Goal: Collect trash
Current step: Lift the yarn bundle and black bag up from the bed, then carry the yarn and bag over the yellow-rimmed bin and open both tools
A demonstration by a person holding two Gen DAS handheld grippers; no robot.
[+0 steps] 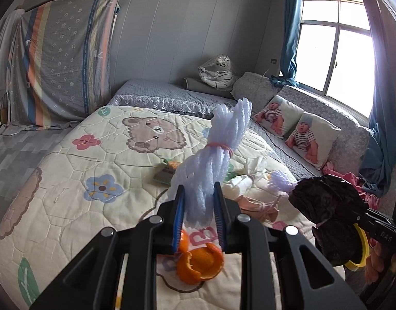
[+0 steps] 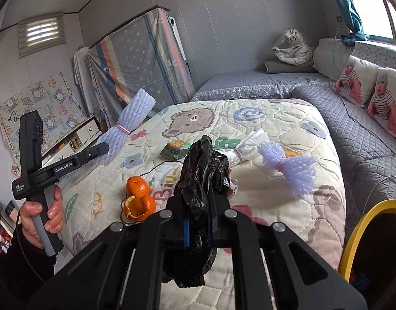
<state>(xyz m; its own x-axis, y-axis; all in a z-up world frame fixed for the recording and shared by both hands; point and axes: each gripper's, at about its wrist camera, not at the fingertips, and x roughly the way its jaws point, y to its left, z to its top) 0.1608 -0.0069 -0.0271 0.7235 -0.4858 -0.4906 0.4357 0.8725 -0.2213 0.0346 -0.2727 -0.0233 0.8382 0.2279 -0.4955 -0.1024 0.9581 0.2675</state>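
Left wrist view: your left gripper (image 1: 198, 206) has its jaws clamped on the lower end of a lilac foam fruit net (image 1: 213, 155), the bundle tied with a pink band and held up off the bed (image 1: 69, 180). Right wrist view shows your right gripper (image 2: 198, 222) with jaws fully closed on a crumpled black plastic bag (image 2: 203, 175), also lifted clear of the quilt. Both hands loaded, so the step in hand looks like carry-to-bin, not pick.

Yellow-rimmed bin (image 2: 363, 230) sits at the bed's edge, low right in the right wrist view, close to your right gripper; well apart from the left one.

Next move, as I judge it: swing the black bag over the yellow rim and release, then bring the foam net across and drop it in too. Net is long and floppy, so get it well over the opening first.

Left on the bed: orange peel (image 2: 138, 206) beside a whole mandarin (image 2: 137, 186), a second foam net (image 2: 291, 168), a white wrapper (image 2: 252, 142), a small green packet (image 2: 176, 149). Task far from finished.
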